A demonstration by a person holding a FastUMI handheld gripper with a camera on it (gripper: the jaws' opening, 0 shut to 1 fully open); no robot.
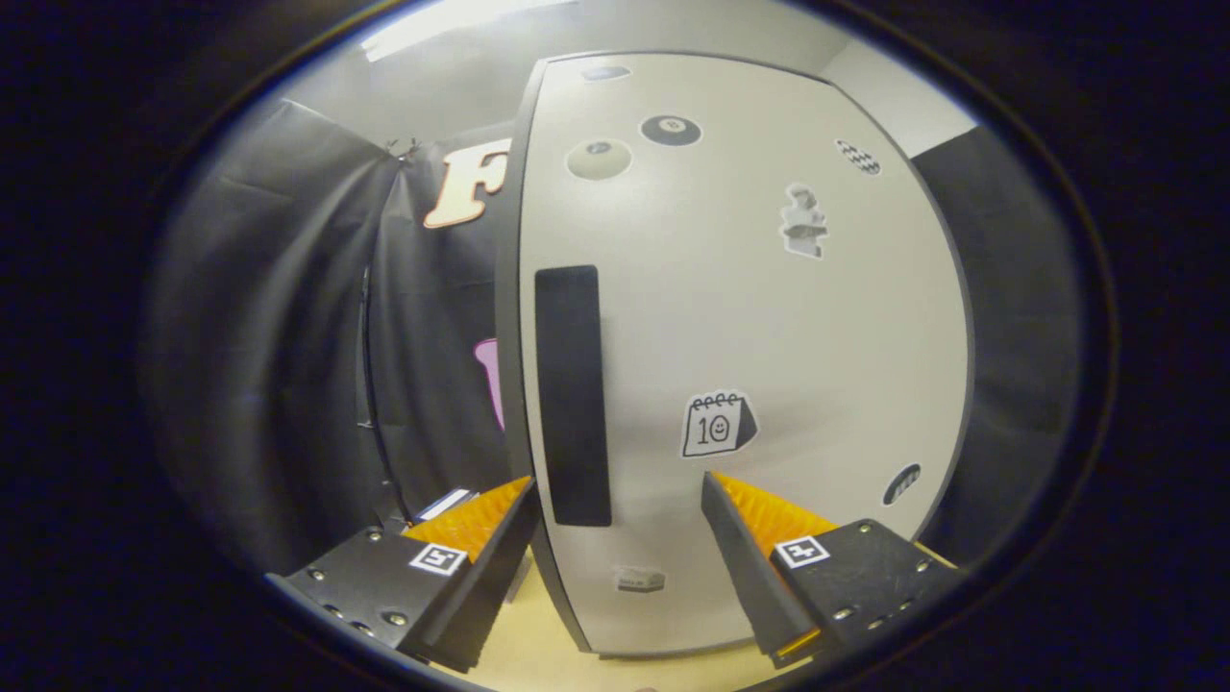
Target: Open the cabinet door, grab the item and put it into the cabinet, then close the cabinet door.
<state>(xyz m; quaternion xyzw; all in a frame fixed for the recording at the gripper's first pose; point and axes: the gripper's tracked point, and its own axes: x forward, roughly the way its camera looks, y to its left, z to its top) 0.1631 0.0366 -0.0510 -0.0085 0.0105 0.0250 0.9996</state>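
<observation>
Cabinet door (769,317) shut, close ahead; dark vertical handle (573,394) near its left edge. Gripper (615,505) spread wide, handle's lower end between the fingers. Fits both before opening and after closing. Item unseen.

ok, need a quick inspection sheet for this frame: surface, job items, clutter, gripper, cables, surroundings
Surface: pale wooden tabletop under the cabinet and fingers.
Job's things: white cabinet door faces the gripper; whether fully closed or ajar cannot be told. Dark vertical handle near its left edge. Stickers on the door, including a calendar sticker and a billiard-ball sticker.
Clutter: a small flat object beyond the left finger, too hidden to identify.
Gripper: gripper open, the handle's lower end between the fingers, not pressed.
Cables: nothing seen.
Surroundings: black cloth wall beside the cabinet.
</observation>
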